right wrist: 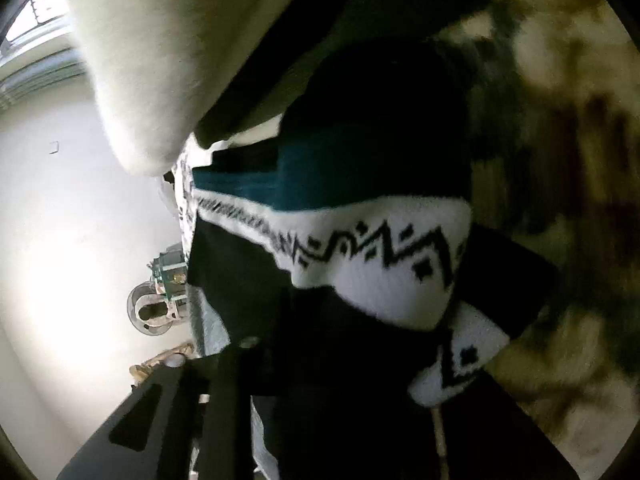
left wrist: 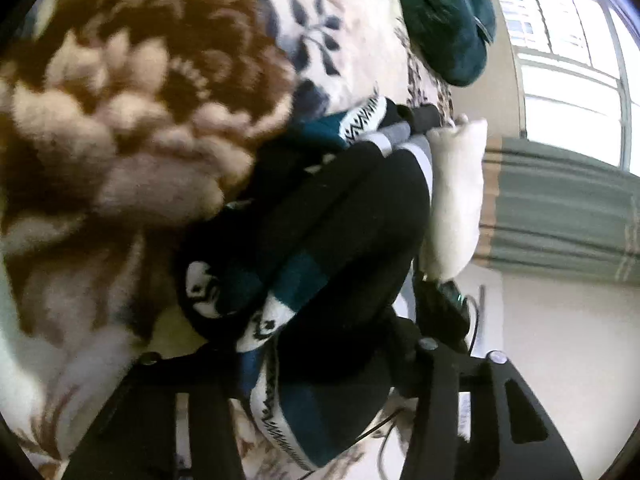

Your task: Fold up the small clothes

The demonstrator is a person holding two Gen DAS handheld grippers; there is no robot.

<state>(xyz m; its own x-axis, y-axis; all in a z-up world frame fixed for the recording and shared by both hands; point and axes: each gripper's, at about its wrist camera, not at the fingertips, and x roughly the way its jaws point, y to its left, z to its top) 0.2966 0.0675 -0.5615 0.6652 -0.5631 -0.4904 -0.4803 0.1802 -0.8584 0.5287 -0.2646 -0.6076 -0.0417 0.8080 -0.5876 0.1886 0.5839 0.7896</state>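
A small knit garment [left wrist: 320,248], black with teal and white zigzag bands, hangs bunched between both grippers above a floral blanket [left wrist: 132,92]. My left gripper [left wrist: 316,392] is shut on its lower end; the black fingers [left wrist: 436,400] flank the cloth. In the right wrist view the same garment [right wrist: 372,216] fills the middle, and my right gripper [right wrist: 320,392] is shut on it, with one black finger [right wrist: 208,408] showing at lower left. A cream-sleeved arm [left wrist: 456,196] is beside the garment.
A dark green cushion [left wrist: 444,16] lies at the blanket's far edge. A window [left wrist: 568,64] and green striped curtain [left wrist: 560,216] are at the right. The cream sleeve [right wrist: 160,60] fills the right view's upper left, above a pale wall [right wrist: 80,240].
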